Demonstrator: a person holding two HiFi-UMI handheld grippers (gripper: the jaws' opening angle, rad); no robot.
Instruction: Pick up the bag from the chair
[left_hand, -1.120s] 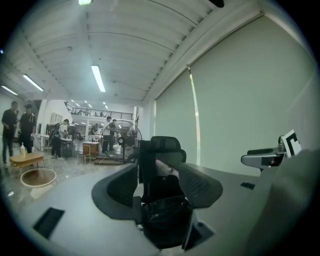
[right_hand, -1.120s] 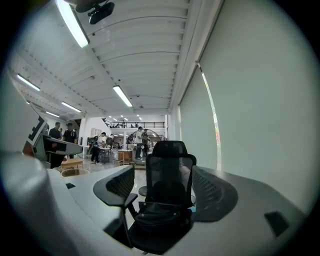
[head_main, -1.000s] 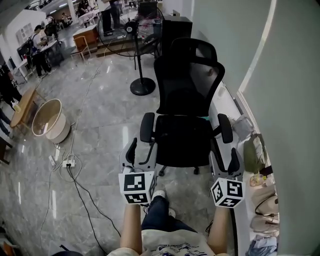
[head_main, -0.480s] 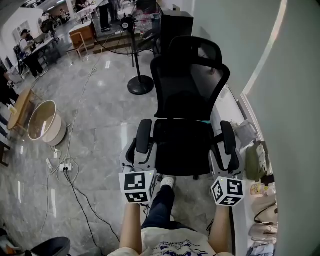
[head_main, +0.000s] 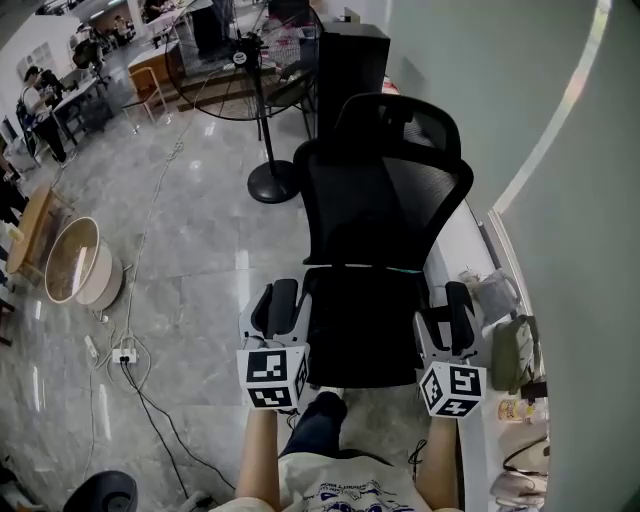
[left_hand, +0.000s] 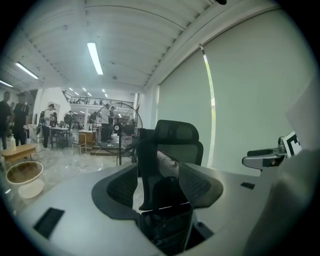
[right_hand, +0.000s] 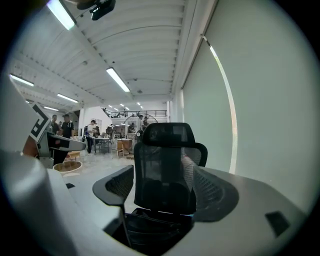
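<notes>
While you hold both claws low in front of the black mesh office chair (head_main: 385, 205), the left claw (head_main: 278, 318) and the right claw (head_main: 447, 335) are each released, jaws wide apart with nothing gripped between them. Your left claw sits near the armrest on your left, your right claw near the other. The seat (head_main: 365, 335) is so dark that the bag cannot be told apart from it; an olive pouch (head_main: 505, 345) lies on the white ledge (head_main: 452, 240) beside the chair.
</notes>
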